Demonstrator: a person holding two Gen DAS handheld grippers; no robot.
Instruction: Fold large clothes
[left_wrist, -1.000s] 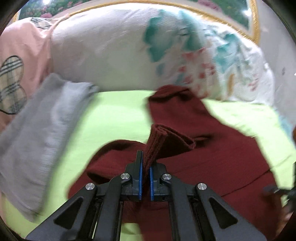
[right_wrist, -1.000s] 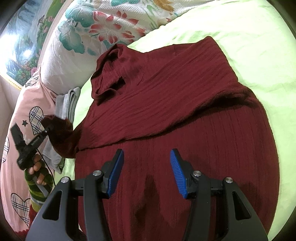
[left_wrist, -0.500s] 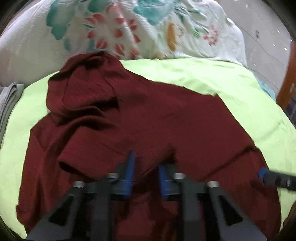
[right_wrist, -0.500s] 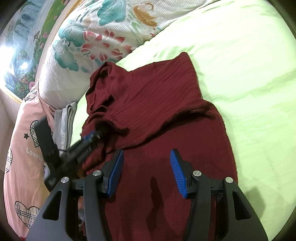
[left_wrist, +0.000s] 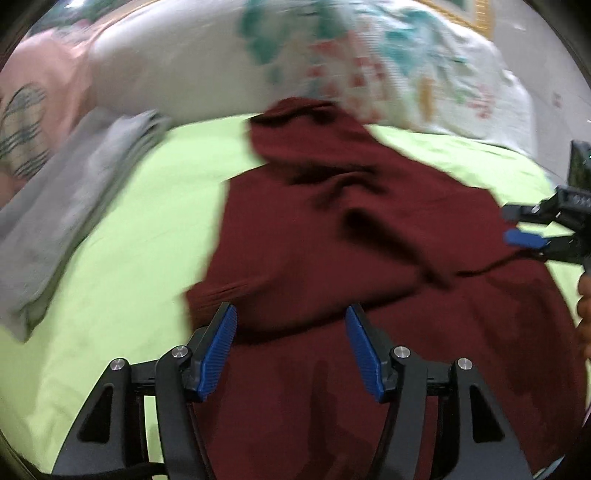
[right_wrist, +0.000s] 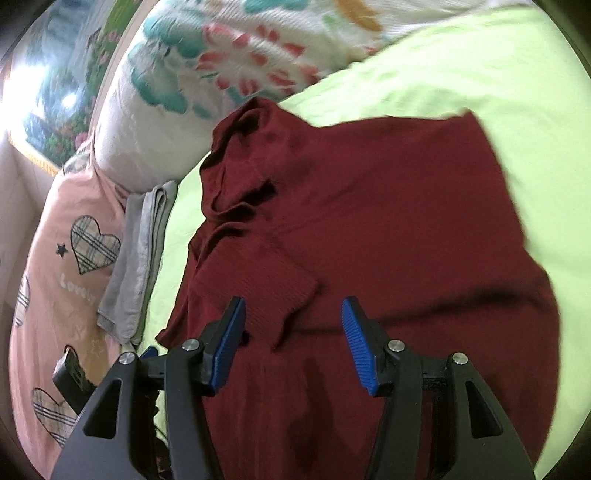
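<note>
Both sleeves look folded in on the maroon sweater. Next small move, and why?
Probably bring both grippers down onto the near hem of the maroon sweater for the fold toward the collar. The left sleeve cuff already lies across the body, the left gripper and right gripper are opening with nothing between them.

Both tools are showing the same build — the left gripper (left_wrist: 291, 347) and the right gripper (right_wrist: 291, 343) are wearing matte black triangular arms with cut-out windows, silver round screw heads at the joints, and ribbed blue pads (left_wrist: 218, 350) inside.
</note>
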